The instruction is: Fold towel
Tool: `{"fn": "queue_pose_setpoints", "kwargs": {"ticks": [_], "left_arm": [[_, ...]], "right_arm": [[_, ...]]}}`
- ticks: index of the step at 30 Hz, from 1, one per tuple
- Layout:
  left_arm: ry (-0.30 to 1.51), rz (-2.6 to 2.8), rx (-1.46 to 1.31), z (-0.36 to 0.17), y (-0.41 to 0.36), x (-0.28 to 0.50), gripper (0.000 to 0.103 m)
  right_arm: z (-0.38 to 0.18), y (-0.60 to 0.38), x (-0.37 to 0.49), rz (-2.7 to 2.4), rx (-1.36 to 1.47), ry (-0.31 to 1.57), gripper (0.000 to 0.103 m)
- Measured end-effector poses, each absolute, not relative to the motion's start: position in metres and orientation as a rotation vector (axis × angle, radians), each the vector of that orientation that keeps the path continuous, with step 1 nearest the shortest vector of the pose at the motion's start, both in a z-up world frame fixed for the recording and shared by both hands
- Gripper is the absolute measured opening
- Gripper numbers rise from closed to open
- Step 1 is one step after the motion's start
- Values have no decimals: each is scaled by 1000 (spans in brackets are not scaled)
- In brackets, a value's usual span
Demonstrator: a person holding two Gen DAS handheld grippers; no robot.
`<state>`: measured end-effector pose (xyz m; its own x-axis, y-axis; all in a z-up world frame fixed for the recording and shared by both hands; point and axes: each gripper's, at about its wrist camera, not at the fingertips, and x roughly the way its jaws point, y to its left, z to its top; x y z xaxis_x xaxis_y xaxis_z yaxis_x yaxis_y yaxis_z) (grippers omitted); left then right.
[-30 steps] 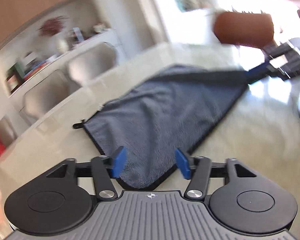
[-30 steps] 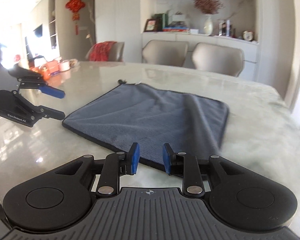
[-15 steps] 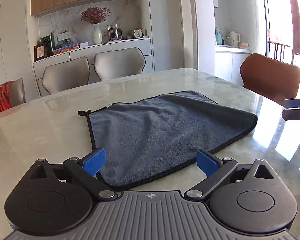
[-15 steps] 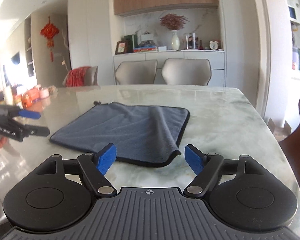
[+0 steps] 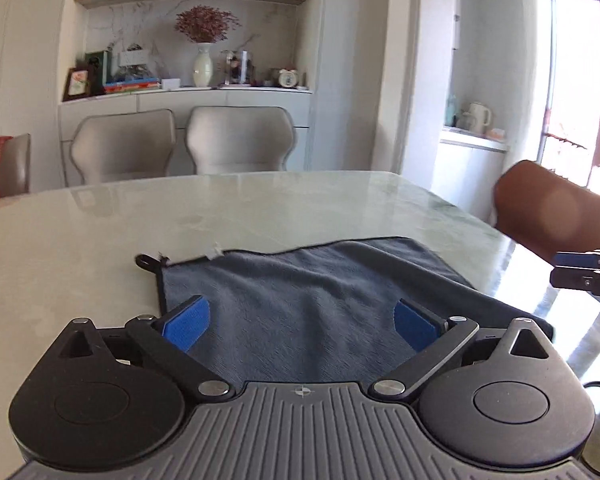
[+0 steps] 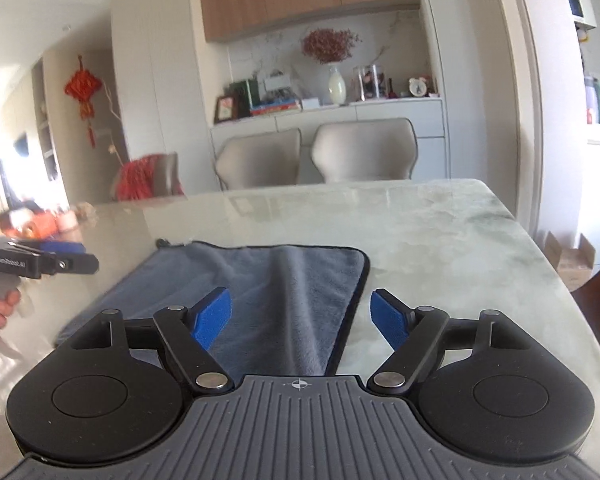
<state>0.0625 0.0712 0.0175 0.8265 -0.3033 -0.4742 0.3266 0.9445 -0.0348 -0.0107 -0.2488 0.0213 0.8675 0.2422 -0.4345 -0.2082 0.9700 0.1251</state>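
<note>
Grey-blue towel (image 5: 320, 312), plush pile, dark bound edge, lying on a pale marble-patterned table (image 5: 260, 208) directly ahead of both grippers. A small dark hanging loop (image 5: 144, 261) projects from its far left corner, with a white tag (image 5: 216, 249) along the far edge. The cloth lies doubled, one end rounded like a fold; a soft ridge runs lengthwise through it in the right wrist view (image 6: 284, 280).

Left wrist view only: a brown chair (image 5: 552, 216) at the right table edge, a bright window behind it, and a kettle (image 5: 478, 118) on a side counter; the tip of the right gripper (image 5: 584, 270) enters at the right margin. Right wrist view only: a red knot ornament (image 6: 83, 92) on the wall, clutter at the far left of the table, and the left gripper (image 6: 60, 260) seen from the side with the person's fingers (image 6: 6, 308) on its handle. Both views share two pale chairs (image 5: 184, 144) and a sideboard with a vase of dried flowers (image 5: 204, 64).

Left gripper (image 5: 302, 326): released, jaws spread very wide after having just been opening, blue pads (image 5: 188, 324) standing over the towel, nothing gripped. Right gripper (image 6: 300, 318): likewise released, jaws having just been opening; the towel's right edge lies in the gap beneath, and the pads (image 6: 214, 318) grasp nothing.
</note>
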Motion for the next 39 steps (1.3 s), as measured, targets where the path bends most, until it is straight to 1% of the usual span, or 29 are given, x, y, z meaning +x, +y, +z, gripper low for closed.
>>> {"fn": "queue_pose_setpoints", "kwargs": {"ticks": [2, 4, 7, 8, 9, 11, 13, 14, 16, 17, 19, 20, 21, 22, 23, 24, 26, 28, 29, 30, 31, 32, 37, 39], "left_arm": [[530, -311, 37, 19, 68, 72, 101], [584, -297, 2, 24, 66, 81, 101], [632, -272, -75, 35, 67, 86, 101], [647, -263, -107, 40, 69, 86, 101], [661, -257, -137, 45, 70, 87, 101], [679, -241, -191, 53, 73, 88, 103], [683, -238, -194, 58, 74, 89, 103], [687, -231, -180, 59, 73, 91, 103], [695, -211, -129, 61, 70, 94, 103], [698, -195, -87, 61, 67, 97, 103], [693, -158, -37, 60, 62, 101, 103], [697, -139, -16, 56, 61, 105, 103], [711, -136, -11, 53, 60, 109, 103], [727, -143, -17, 49, 60, 113, 103], [744, -153, -25, 46, 60, 116, 103], [750, -163, -31, 44, 60, 120, 103], [752, -174, -36, 41, 60, 127, 103], [748, -172, -32, 38, 61, 133, 103], [748, -175, -20, 35, 59, 137, 103], [750, -179, -7, 33, 58, 142, 103], [752, -183, 7, 30, 57, 147, 103], [754, -184, 27, 27, 54, 152, 103], [756, -199, 62, 19, 49, 165, 103], [759, -199, 63, 17, 50, 171, 103]], "right_arm": [[27, -243, 0, 200, 66, 513, 83], [33, -240, 6, 176, 60, 551, 86], [49, -237, 15, 132, 41, 652, 95], [57, -239, 17, 121, 53, 677, 100], [65, -242, 19, 114, 81, 690, 102], [78, -249, 20, 88, 151, 678, 102], [85, -254, 19, 50, 199, 615, 102], [86, -255, 23, 46, 175, 596, 102], [79, -251, 39, 20, 75, 626, 102], [74, -249, 48, 3, 24, 647, 101], [69, -248, 68, -4, 12, 695, 91], [66, -248, 79, 25, 32, 727, 80], [63, -249, 89, 67, 68, 754, 77], [60, -249, 98, 100, 103, 774, 76], [57, -248, 106, 126, 125, 785, 70], [53, -246, 116, 146, 134, 799, 61], [46, -242, 136, 156, 126, 831, 57], [39, -241, 154, 162, 131, 855, 46], [35, -241, 161, 163, 138, 865, 37], [32, -241, 168, 165, 152, 873, 31], [27, -241, 175, 167, 168, 881, 27], [22, -240, 183, 168, 176, 895, 21], [3, -235, 203, 113, 111, 936, 22], [0, -235, 207, 104, 92, 942, 27]]}}
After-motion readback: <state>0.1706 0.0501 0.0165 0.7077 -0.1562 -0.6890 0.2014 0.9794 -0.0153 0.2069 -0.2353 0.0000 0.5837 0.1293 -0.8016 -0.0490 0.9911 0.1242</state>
